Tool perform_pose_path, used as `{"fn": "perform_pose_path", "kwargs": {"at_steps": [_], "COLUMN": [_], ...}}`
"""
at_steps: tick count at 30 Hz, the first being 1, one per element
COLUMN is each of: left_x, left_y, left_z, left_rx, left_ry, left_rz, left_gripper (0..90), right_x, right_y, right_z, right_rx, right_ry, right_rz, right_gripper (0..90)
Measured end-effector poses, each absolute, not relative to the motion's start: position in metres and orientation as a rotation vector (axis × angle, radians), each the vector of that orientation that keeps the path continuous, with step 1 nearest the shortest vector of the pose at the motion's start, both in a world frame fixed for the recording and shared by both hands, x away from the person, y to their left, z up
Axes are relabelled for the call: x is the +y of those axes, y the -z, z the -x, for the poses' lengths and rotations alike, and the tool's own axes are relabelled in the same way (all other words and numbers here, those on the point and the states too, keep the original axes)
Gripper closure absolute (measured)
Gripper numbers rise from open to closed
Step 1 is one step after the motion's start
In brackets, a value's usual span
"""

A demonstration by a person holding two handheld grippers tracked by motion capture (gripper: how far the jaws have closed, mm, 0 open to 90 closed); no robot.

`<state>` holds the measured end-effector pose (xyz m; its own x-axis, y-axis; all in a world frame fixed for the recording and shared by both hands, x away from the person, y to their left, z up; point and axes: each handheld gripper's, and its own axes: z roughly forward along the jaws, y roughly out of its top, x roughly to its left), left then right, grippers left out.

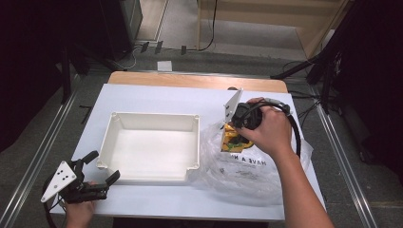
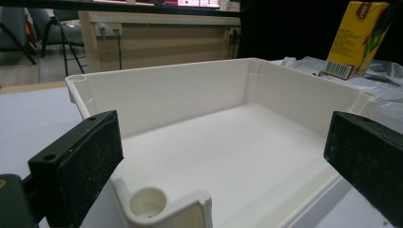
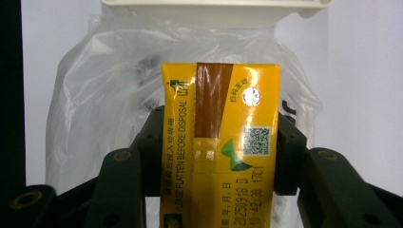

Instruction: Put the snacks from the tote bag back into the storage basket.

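Right gripper [image 3: 219, 142] pinches the yellow drink carton [image 3: 221, 147] by its sides, held above the clear plastic bag [image 1: 252, 171] — probably bound for the white tray [image 1: 111, 142] alongside. Left gripper [image 1: 102, 167] waits spread at the tray's near corner — perhaps steadying it.

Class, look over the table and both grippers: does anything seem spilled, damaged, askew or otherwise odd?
Nothing looks spilled or damaged. The yellow drink carton is clamped squarely in the right gripper above the crumpled clear plastic bag, and the white tray sits flat on the table. The left gripper is open by the tray's near corner.
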<state>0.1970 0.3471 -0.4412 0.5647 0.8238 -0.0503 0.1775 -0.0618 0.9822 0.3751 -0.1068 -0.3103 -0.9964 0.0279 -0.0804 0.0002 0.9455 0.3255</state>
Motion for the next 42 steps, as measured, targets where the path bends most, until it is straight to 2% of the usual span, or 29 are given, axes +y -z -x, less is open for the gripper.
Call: {"fn": "perform_pose_path", "kwargs": {"at_steps": [42], "left_x": [0.348], "left_y": [0.441], "left_z": [-0.197], "left_rx": [0.864], "left_ry": [-0.650], "left_rz": [-1.567], "left_gripper": [0.0], "right_x": [-0.054], "right_y": [0.298], "right_z": [-0.377], "right_rx": [2.993], "right_ry": [-0.544], "right_rz": [0.118], "right_gripper": [52.6]}}
